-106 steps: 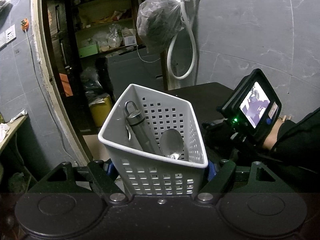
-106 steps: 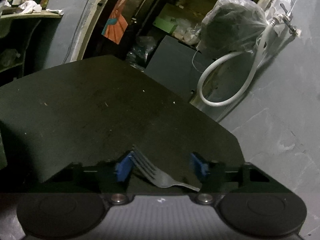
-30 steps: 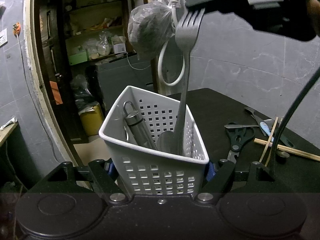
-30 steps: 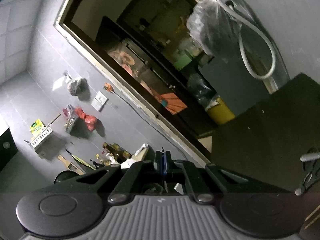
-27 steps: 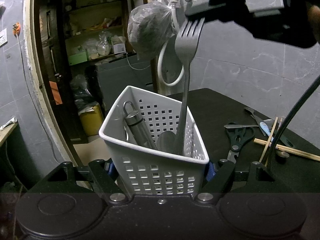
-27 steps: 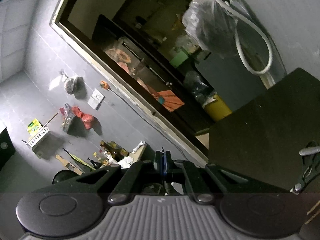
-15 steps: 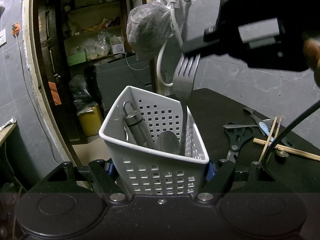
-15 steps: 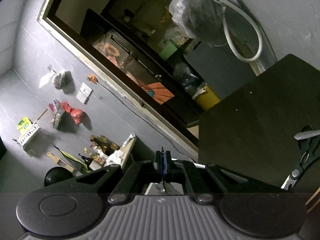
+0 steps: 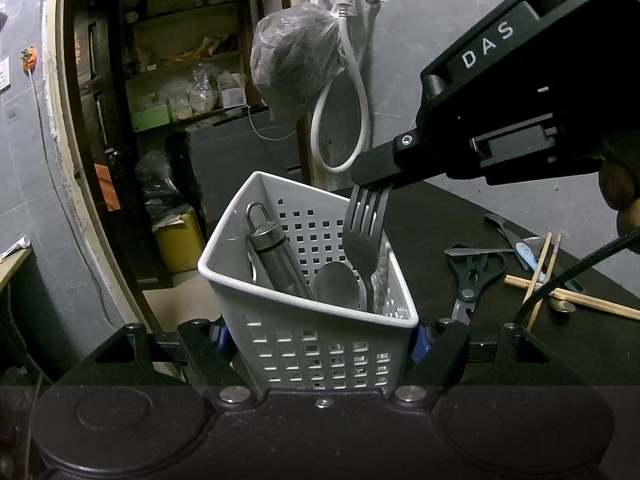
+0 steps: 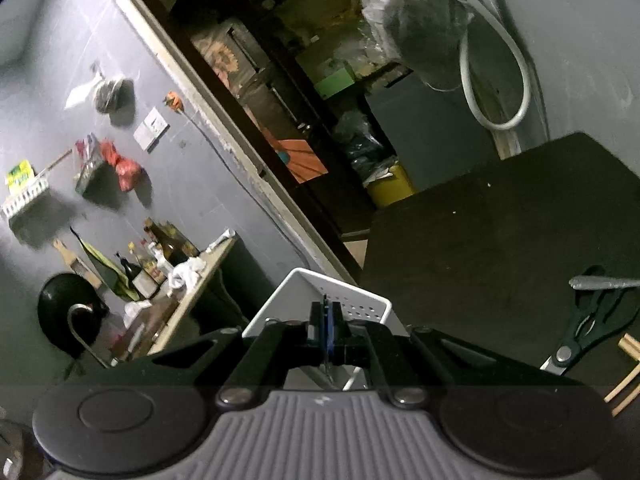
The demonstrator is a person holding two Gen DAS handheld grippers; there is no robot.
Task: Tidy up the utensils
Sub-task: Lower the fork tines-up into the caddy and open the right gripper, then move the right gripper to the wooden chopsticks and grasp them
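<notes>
My left gripper [image 9: 318,338] is shut on a white perforated basket [image 9: 312,344] and holds it upright. Inside stand a metal tool with a loop handle [image 9: 272,252] and a spoon [image 9: 335,286]. My right gripper [image 9: 370,184] comes in from the upper right, shut on the tines of a fork [image 9: 366,240] whose handle points down into the basket's right side. In the right wrist view the right gripper [image 10: 327,334] is pinched shut just above the basket's rim [image 10: 320,280].
On the black table [image 9: 500,332] to the right lie black scissors [image 9: 474,276], wooden chopsticks [image 9: 568,296] and several more utensils [image 9: 508,236]. An open doorway with shelves is behind the basket. A hose and a bagged bundle [image 9: 296,56] hang on the wall.
My right gripper has lowered the fork handle-first deeper into the basket. The left gripper and basket have stayed still.
</notes>
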